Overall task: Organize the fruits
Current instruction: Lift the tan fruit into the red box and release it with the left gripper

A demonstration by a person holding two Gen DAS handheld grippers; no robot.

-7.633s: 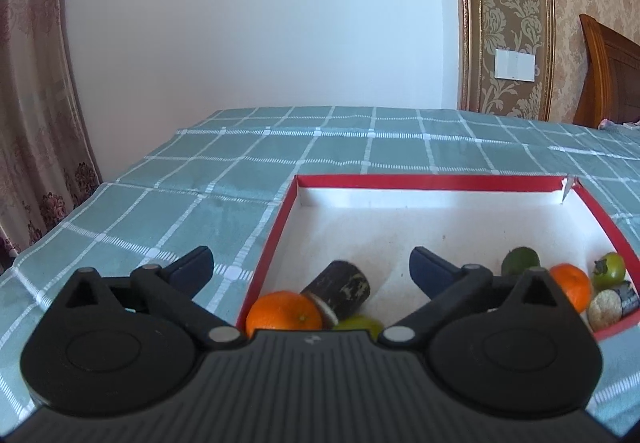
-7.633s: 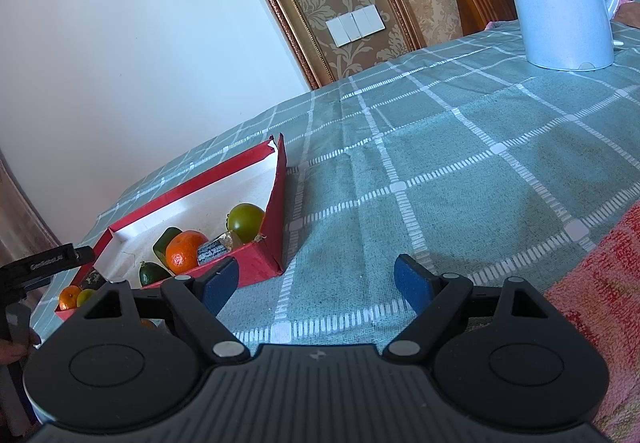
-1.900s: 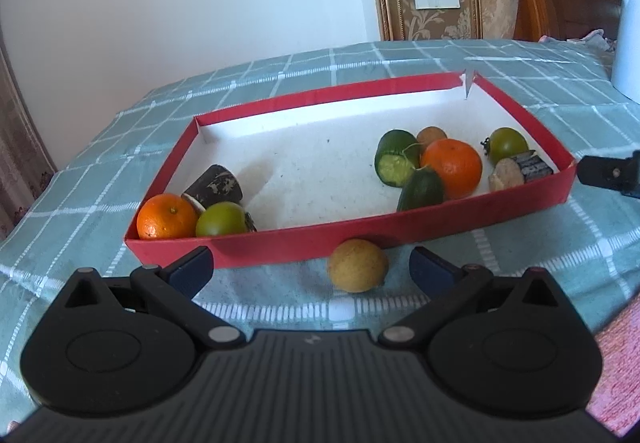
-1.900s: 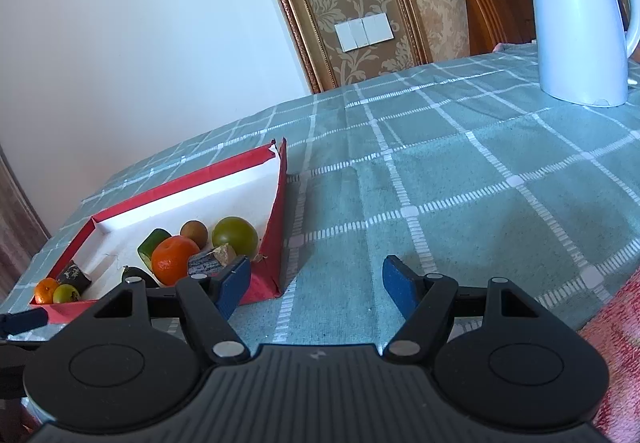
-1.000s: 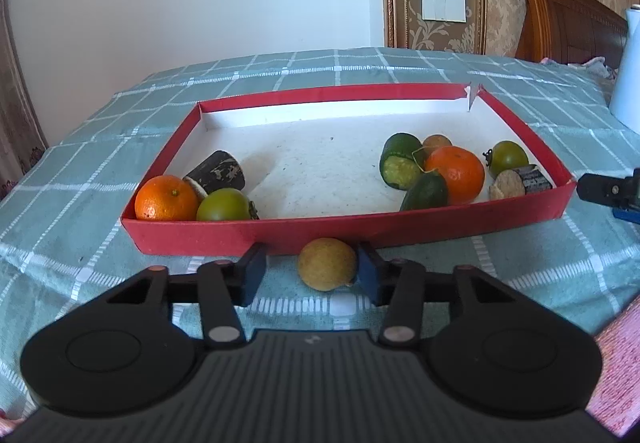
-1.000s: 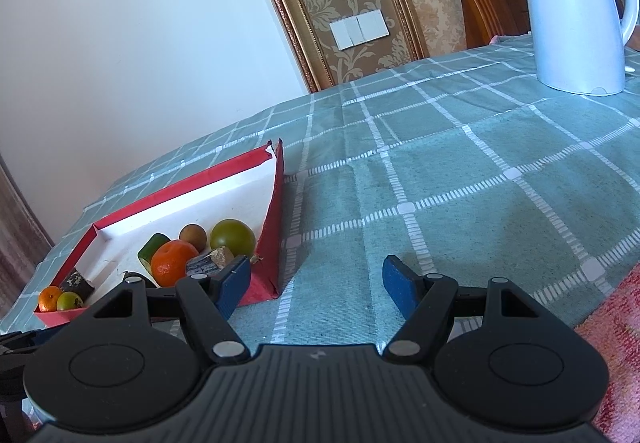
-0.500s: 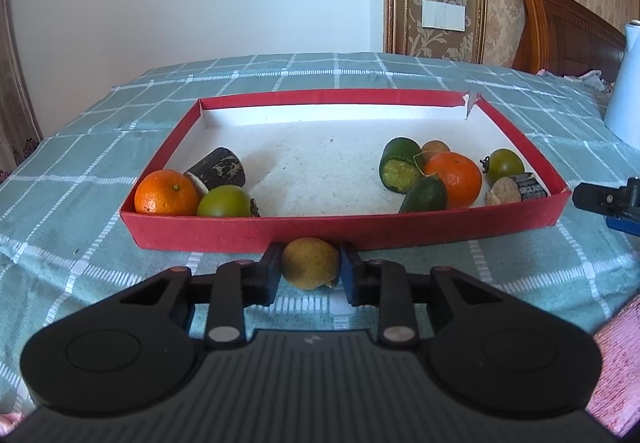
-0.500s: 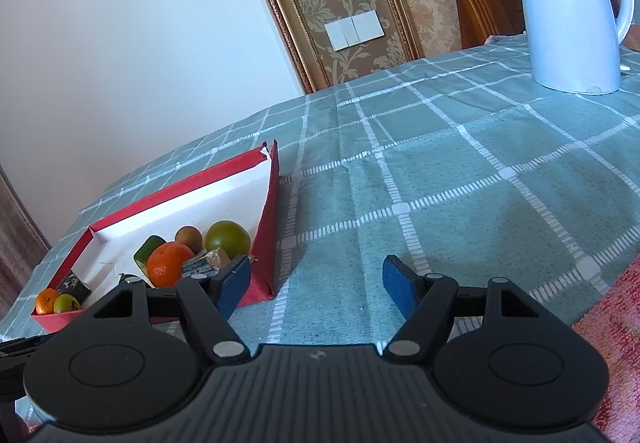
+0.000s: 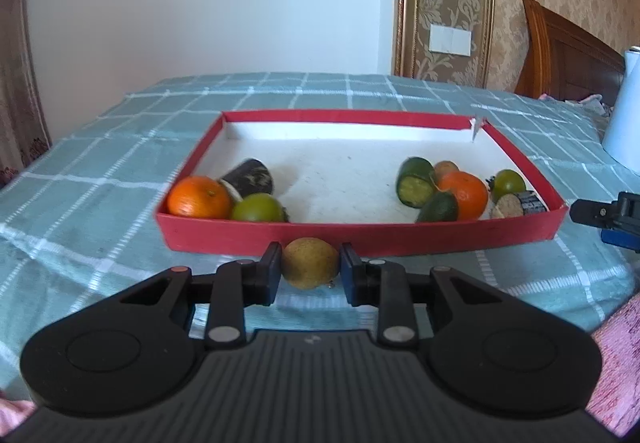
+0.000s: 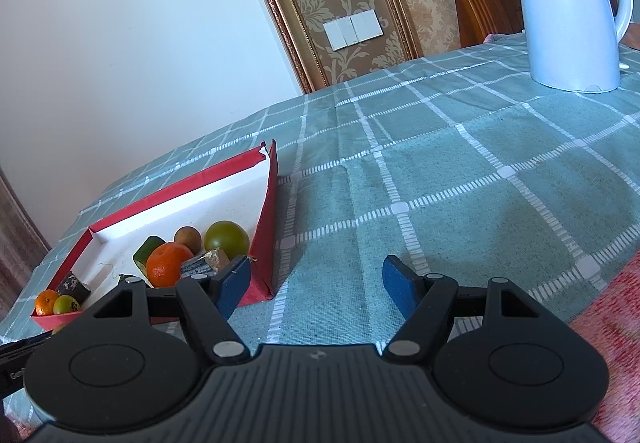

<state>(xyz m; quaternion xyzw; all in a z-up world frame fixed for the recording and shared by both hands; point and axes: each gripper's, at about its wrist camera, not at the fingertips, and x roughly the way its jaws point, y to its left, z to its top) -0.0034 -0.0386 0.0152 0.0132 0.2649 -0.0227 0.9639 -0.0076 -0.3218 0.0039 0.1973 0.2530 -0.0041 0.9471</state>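
Observation:
My left gripper [image 9: 309, 270] is shut on a small yellow-brown round fruit [image 9: 310, 262], just in front of the near wall of the red tray [image 9: 360, 237]. In the tray's left corner lie an orange [image 9: 198, 196], a green fruit [image 9: 258, 207] and a dark stub [image 9: 250, 175]. At its right lie cucumber pieces [image 9: 416, 175], an orange [image 9: 464, 190], a green fruit [image 9: 508, 182] and a dark stub [image 9: 520, 204]. My right gripper [image 10: 316, 285] is open and empty over the tablecloth, right of the tray [image 10: 266, 219].
A white electric kettle [image 10: 568, 7] stands far right on the teal checked tablecloth [image 10: 440, 183]. A pink-red cloth [image 10: 616, 343] lies at the near right edge. My right gripper's tip shows in the left wrist view [image 9: 600, 213], beside the tray's right corner.
My left gripper's fingers closed around the yellow-brown fruit, which had lain loose on the cloth before the tray. It now looks slightly raised. My right gripper stayed open and hardly moved.

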